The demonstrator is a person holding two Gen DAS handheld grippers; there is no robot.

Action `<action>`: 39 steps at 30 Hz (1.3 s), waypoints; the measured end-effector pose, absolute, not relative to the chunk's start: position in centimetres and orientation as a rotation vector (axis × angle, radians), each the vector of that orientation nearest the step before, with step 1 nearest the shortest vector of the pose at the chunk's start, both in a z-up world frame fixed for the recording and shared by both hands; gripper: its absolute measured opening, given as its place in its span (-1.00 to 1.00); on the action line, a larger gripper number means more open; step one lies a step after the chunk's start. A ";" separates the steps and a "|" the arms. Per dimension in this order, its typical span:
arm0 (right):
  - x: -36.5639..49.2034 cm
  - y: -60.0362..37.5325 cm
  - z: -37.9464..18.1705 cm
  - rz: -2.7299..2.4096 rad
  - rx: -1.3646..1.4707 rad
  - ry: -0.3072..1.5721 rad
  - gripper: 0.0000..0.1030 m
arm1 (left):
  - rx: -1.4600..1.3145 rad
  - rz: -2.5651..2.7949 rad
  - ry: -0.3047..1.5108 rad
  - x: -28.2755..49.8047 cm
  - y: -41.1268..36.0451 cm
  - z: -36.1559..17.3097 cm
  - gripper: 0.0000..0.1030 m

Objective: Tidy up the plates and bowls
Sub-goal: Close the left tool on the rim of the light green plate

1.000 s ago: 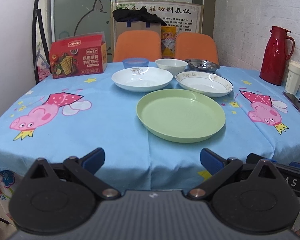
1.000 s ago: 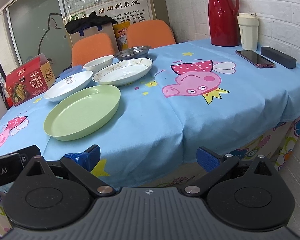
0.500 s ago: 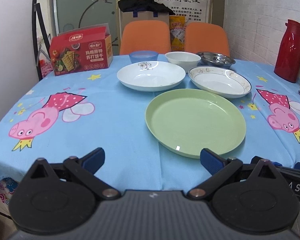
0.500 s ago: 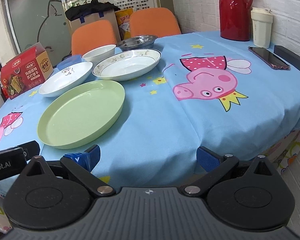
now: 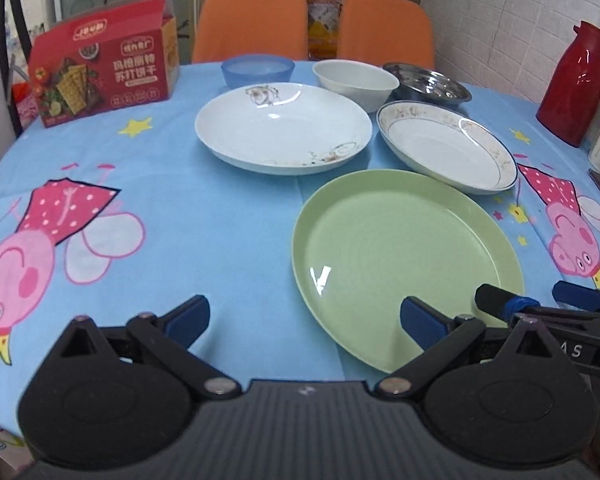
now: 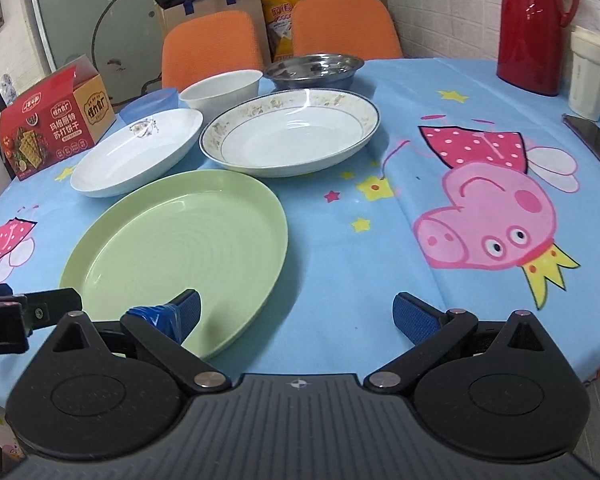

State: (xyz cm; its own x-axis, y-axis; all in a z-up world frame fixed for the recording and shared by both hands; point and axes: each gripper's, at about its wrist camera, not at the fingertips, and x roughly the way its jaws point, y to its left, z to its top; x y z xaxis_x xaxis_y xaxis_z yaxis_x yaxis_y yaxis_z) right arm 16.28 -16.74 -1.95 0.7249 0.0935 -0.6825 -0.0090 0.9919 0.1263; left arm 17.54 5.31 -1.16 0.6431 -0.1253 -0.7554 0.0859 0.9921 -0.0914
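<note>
A green plate (image 5: 404, 256) (image 6: 180, 252) lies nearest on the blue tablecloth. Behind it sit a white plate (image 5: 284, 128) (image 6: 136, 152) and a gold-rimmed plate (image 5: 446, 146) (image 6: 290, 132). Further back are a blue bowl (image 5: 258, 72) (image 6: 152, 104), a white bowl (image 5: 356, 80) (image 6: 222, 90) and a steel bowl (image 5: 426, 86) (image 6: 314, 70). My left gripper (image 5: 306, 320) is open and empty over the green plate's near left edge. My right gripper (image 6: 296, 314) is open and empty at the plate's near right edge.
A red biscuit box (image 5: 104, 76) stands at the back left. A red thermos (image 6: 536, 24), a white cup (image 6: 590, 72) and a phone (image 6: 594, 144) sit at the right. Two orange chairs (image 5: 252, 20) stand behind the table.
Both grippers have moved forward over the table toward the green plate. Their jaws stay open. The dishes have not moved.
</note>
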 end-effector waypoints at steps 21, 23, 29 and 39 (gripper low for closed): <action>18.6 -14.9 -2.7 0.225 -0.029 0.678 0.70 | 0.039 -0.228 0.846 20.5 4.3 -2.4 0.10; 18.4 -14.4 -2.7 0.242 -0.030 0.671 0.60 | 0.025 -0.269 0.843 20.4 3.8 -2.2 -0.31; 17.9 -12.6 -1.9 0.251 -0.008 0.673 0.47 | -0.006 -0.217 0.844 20.3 4.6 -1.6 -0.33; 16.9 -5.2 -1.1 0.396 -0.034 0.641 0.49 | -0.050 -0.022 0.828 17.6 12.2 -0.5 -0.34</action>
